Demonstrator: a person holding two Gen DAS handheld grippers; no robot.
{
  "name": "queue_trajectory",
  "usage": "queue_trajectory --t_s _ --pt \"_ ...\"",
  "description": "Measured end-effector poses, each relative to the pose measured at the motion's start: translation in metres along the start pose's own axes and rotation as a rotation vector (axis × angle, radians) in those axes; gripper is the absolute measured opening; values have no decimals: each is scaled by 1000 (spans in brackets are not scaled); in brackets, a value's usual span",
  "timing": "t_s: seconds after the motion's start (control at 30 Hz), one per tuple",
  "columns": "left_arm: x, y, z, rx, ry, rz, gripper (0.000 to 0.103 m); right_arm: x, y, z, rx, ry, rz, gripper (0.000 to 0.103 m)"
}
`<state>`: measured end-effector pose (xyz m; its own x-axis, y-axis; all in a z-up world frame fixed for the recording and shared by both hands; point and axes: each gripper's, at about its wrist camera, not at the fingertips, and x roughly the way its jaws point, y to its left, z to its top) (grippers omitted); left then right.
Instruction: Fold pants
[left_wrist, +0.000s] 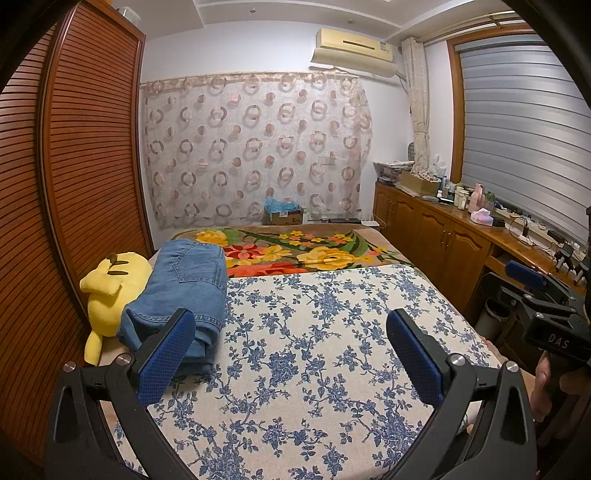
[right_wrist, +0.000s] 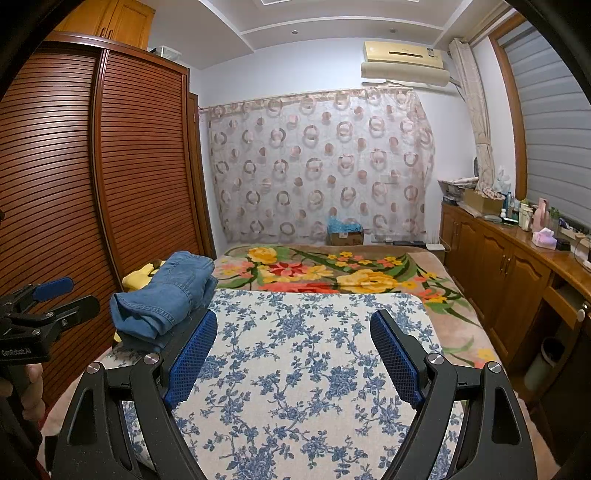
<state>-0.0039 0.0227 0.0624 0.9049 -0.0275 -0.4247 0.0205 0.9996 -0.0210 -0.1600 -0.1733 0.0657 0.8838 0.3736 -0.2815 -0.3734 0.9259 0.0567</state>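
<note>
A folded pair of blue jeans (left_wrist: 184, 291) lies at the left edge of the white-and-blue flowered cloth (left_wrist: 314, 350), partly on a yellow plush toy (left_wrist: 110, 291). My left gripper (left_wrist: 291, 332) hovers open above the cloth with nothing between its blue pads; its left finger stands just in front of the jeans. My right gripper (right_wrist: 293, 332) is open too, over the flowered cloth (right_wrist: 295, 369), with the jeans (right_wrist: 166, 295) to its left. Each gripper shows at the other view's edge: the right gripper (left_wrist: 539, 291) and the left gripper (right_wrist: 48, 299), both held by a hand.
A bright flower blanket (left_wrist: 295, 251) covers the far half of the bed. A slatted wooden wardrobe (left_wrist: 74, 166) runs along the left. A wooden cabinet (left_wrist: 436, 229) with bottles and boxes lines the right. A cardboard box (left_wrist: 284, 216) sits beyond the bed under a curtain.
</note>
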Motion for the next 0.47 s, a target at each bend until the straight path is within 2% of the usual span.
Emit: queue_trajectory --t_s 0.47 --pt "-1 1 0 0 0 1 103 0 2 0 4 0 -1 86"
